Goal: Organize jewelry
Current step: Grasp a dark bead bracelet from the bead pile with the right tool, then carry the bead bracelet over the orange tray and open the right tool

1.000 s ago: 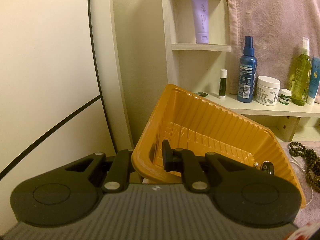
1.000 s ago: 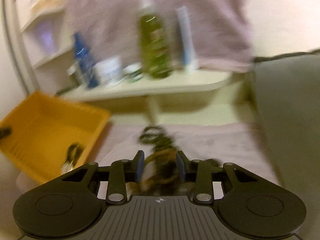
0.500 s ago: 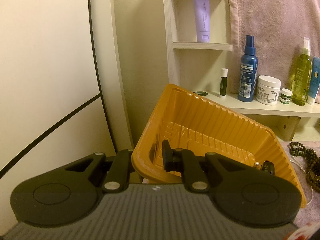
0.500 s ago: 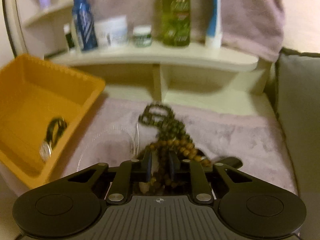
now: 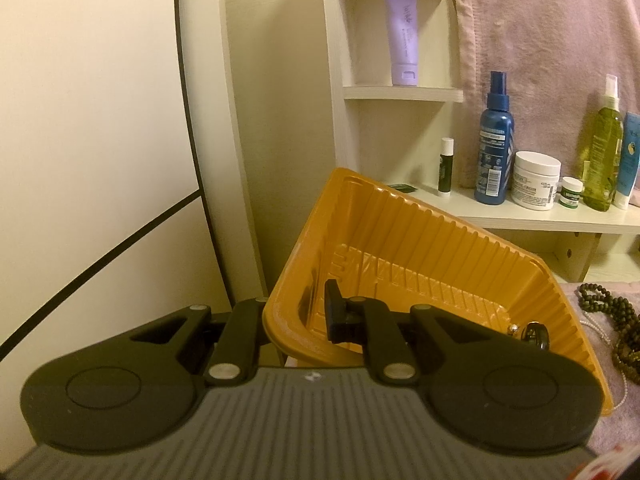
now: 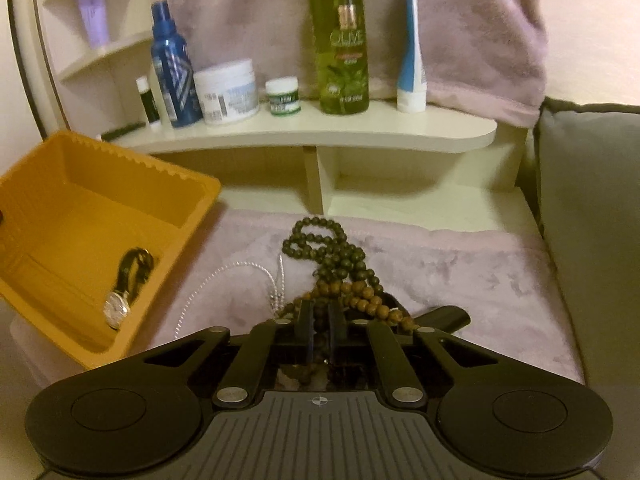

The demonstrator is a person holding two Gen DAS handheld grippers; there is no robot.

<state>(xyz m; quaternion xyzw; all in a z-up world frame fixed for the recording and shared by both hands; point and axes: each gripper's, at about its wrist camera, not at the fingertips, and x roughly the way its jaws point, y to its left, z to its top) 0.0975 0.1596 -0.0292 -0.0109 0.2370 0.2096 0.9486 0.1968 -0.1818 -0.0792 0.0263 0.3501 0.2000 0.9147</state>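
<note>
My left gripper (image 5: pixel 306 316) is shut on the near wall of the orange tray (image 5: pixel 400 240), one finger inside and one outside, and holds it tilted. A wristwatch (image 6: pixel 120 300) lies in the tray (image 6: pixel 100 168). On the pink cloth (image 6: pixel 460 272) a dark bead necklace (image 6: pixel 320 240), a brown bead necklace (image 6: pixel 360 292) and a thin white chain (image 6: pixel 232 272) lie heaped together. My right gripper (image 6: pixel 320 320) is low over the heap. Its jaws are closing, with strands of the brown beads pinched between the nearly touching pads.
A cream shelf (image 6: pixel 320 132) behind carries a blue spray bottle (image 6: pixel 172 68), a white jar (image 6: pixel 228 92), a small pot and a green bottle (image 6: pixel 344 40). A grey cushion (image 6: pixel 592 220) bounds the right side. A black flat object (image 6: pixel 448 316) lies under the beads.
My right gripper moved forward and down over the bead heap and its jaws narrowed from wide apart to a pinch on the brown beads. The left gripper and tray stayed still.
</note>
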